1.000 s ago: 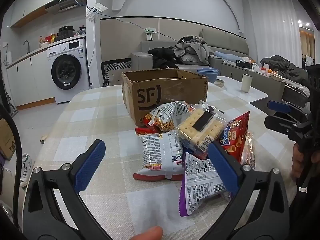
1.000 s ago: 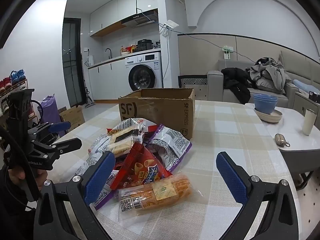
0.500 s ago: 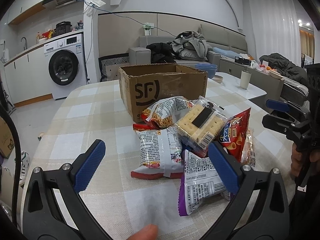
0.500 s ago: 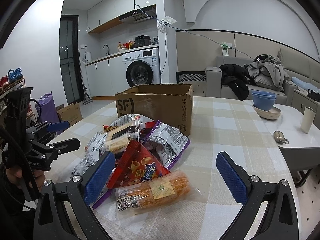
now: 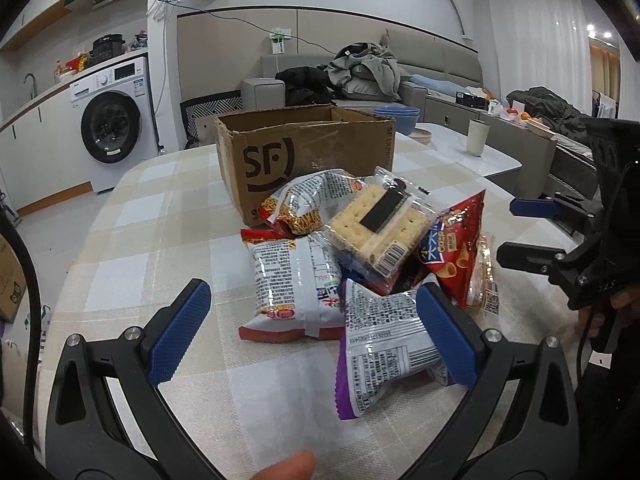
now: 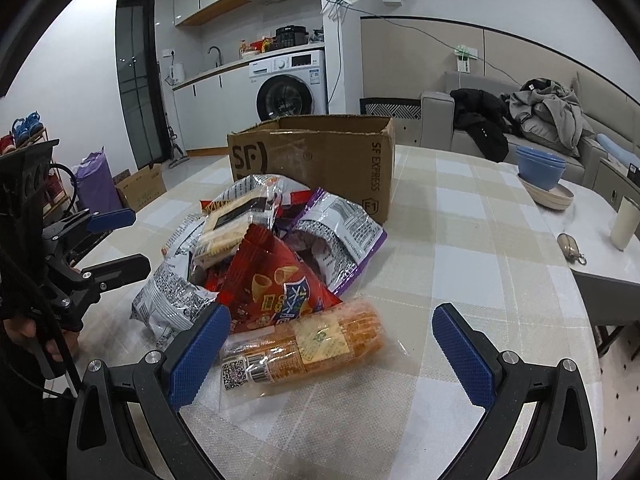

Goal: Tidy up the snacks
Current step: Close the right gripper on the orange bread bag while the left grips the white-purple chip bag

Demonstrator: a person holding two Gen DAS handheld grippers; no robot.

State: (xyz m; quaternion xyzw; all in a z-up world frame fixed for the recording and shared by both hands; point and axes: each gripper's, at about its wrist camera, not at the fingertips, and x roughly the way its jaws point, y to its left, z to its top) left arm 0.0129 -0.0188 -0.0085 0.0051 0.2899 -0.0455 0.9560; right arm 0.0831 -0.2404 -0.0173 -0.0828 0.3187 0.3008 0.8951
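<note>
A heap of snack packs lies on the checked tablecloth in front of an open cardboard box (image 5: 308, 156) (image 6: 320, 164). On top sits a clear cracker pack (image 5: 376, 226) (image 6: 226, 232). Around it lie a red chip bag (image 5: 452, 252) (image 6: 276, 284), a white-and-red bag (image 5: 296, 280), a purple-edged bag (image 5: 380, 344) (image 6: 340, 236) and an orange biscuit sleeve (image 6: 304, 346). My left gripper (image 5: 312, 336) is open, low over the near bags. My right gripper (image 6: 332, 344) is open, its fingers either side of the orange sleeve, not touching it.
Blue bowls (image 6: 540, 166), a white cup (image 6: 624, 222) and a key fob (image 6: 568, 246) stand on the white table (image 6: 600, 264) to the right. A washing machine (image 5: 112, 124) and a sofa with clothes (image 6: 536, 116) lie behind. Tablecloth (image 6: 460, 240) stretches right of the heap.
Both grippers have moved forward and lower toward the heap, so the snacks and box look larger. Both stay open. No snack has moved.
</note>
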